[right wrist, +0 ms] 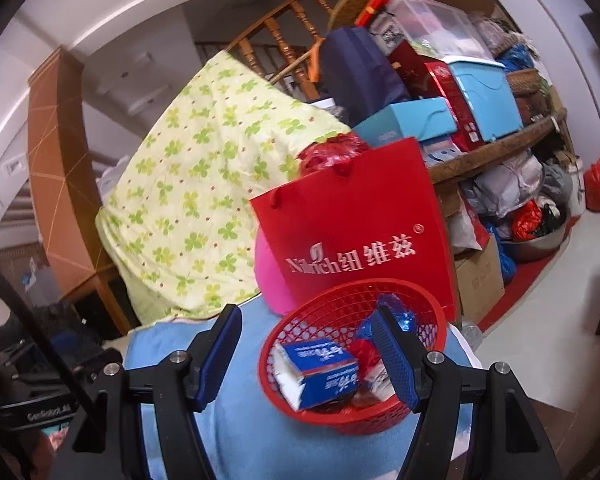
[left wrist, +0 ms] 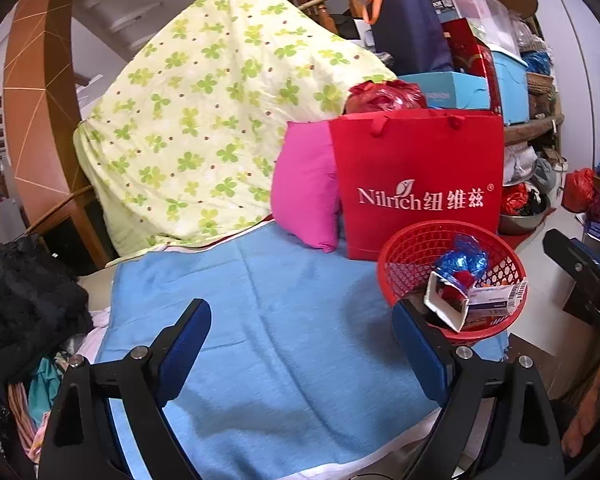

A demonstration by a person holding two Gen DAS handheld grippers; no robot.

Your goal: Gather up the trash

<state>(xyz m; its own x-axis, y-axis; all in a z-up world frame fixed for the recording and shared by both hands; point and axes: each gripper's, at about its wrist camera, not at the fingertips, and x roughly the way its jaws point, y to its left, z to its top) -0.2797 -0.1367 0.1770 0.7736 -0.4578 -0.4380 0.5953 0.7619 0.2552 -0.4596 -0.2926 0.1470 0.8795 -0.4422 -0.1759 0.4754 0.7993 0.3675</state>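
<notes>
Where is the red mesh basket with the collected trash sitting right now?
The red mesh basket sits on the blue cloth, at the right in the left wrist view, directly in front of the red paper bag and beside the pink cushion.

Basket (left wrist: 396,256) on cloth (left wrist: 260,320), cartons (left wrist: 488,300) inside, gift bag (left wrist: 420,184) behind, pillow (left wrist: 304,192) left of bag

Light blue cloth (left wrist: 284,320) spread over the surface, red mesh basket (left wrist: 404,256) of trash at its right edge, red Nilrich paper bag (left wrist: 420,168) behind it, pink pillow (left wrist: 304,196) beside the bag, clover-print quilt (left wrist: 204,112) heaped at the back
</notes>
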